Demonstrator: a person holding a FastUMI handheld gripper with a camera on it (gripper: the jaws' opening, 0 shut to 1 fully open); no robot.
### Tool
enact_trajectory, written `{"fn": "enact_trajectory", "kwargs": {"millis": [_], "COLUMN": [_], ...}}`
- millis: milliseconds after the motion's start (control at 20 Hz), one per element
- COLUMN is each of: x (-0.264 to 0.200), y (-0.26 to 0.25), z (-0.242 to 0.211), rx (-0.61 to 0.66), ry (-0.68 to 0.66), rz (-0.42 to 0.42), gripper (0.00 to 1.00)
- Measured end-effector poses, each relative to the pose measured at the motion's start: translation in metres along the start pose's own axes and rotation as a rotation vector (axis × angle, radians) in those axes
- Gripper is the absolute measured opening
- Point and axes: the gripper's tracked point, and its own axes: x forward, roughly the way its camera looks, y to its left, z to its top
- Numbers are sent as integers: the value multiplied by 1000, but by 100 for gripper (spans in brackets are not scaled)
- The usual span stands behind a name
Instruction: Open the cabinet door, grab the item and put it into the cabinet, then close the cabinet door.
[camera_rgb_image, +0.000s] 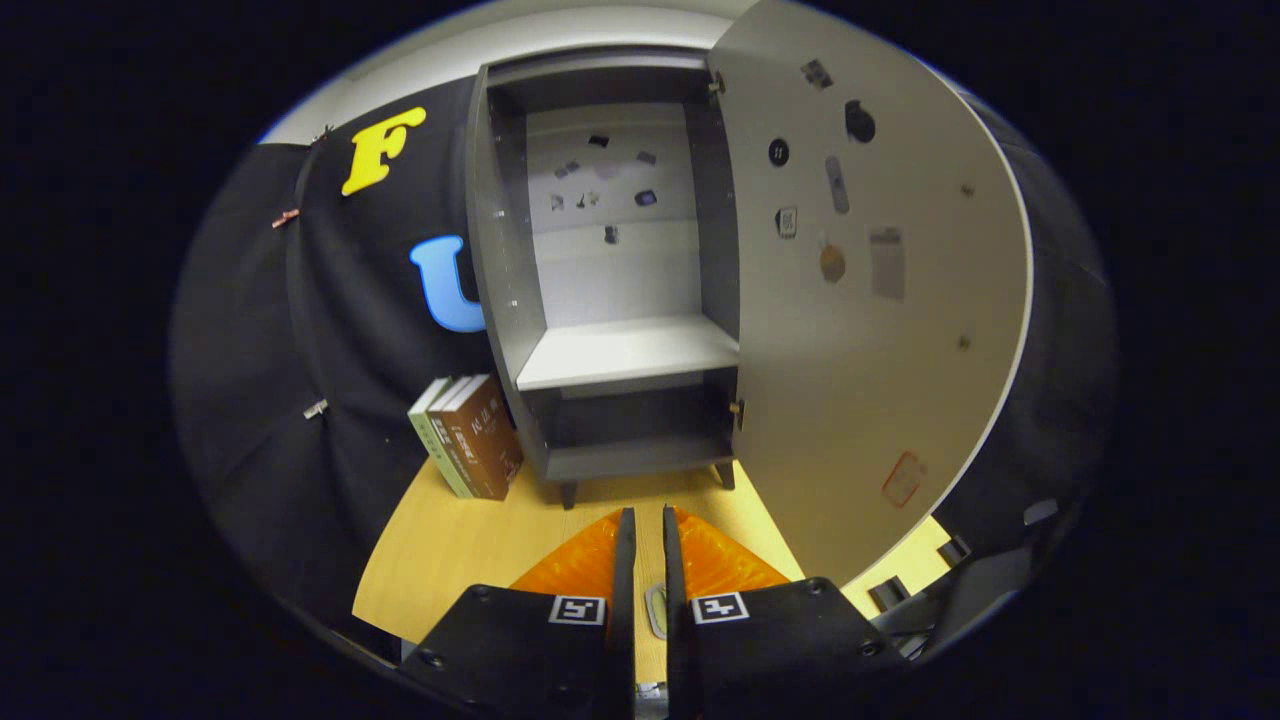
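Orange bag (590, 565) beneath near-closed claw (647, 530), two books (468, 436)

— What's around the claw (643, 515), with its fingers drawn close and only a slit between them?

— A pale wooden tabletop (450, 560) lies under it and runs on ahead. Beyond the fingers and off to their left, a few books (470, 440) stand upright on it, touching one another.

— And the walls?

— Black cloth (250, 400) hangs behind the books, pinned with small clips (315, 408), and wraps round to the far right too. Above the cloth runs a strip of plain light wall (560, 30). The light is soft and even.
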Motion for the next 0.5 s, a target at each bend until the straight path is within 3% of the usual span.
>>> {"fn": "enact_trajectory", "kwargs": {"millis": [150, 350, 500], "x": [25, 66, 93], "y": [-2, -17, -25], "z": [-33, -84, -125], "rx": [6, 7, 4], "ry": [88, 230, 320], "rz": [-22, -23, -6], "gripper": [32, 34, 48]}}
